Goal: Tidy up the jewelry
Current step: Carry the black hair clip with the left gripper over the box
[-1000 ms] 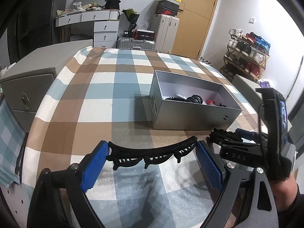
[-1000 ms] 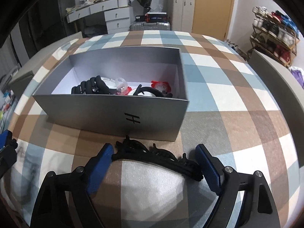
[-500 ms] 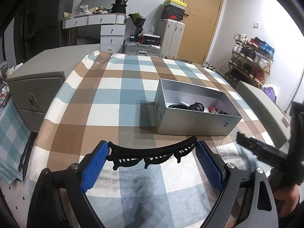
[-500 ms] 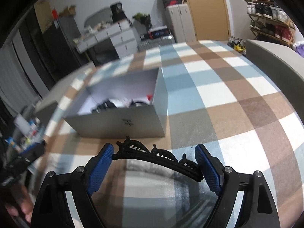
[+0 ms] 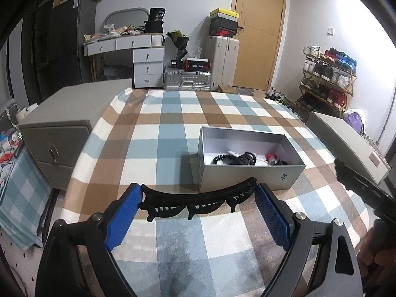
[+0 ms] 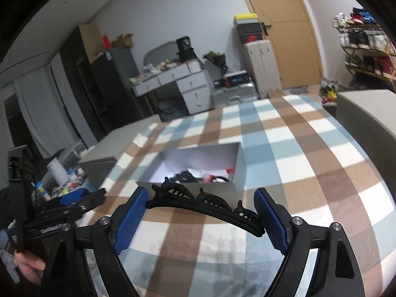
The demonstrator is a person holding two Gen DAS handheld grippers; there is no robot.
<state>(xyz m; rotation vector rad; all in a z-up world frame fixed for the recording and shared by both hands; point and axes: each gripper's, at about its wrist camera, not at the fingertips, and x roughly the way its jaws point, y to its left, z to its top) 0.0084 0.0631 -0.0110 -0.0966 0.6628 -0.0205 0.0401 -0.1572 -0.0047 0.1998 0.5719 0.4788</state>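
My left gripper point(image 5: 198, 198) tilts downward, its blue pads point(image 5: 122, 219) spread wide and clamped across the ends of a black hair clip point(image 5: 198, 199). My right gripper point(image 6: 201, 209) does likewise with a second black clip point(image 6: 205, 206), angled slightly downward.

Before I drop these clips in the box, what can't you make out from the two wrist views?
- Box contents: left wrist view, near wall hides the floor's front.
- Same contents: right wrist view, blurred, clip covers the front.
- Right hand-held gripper: left view, cut off by the edge.
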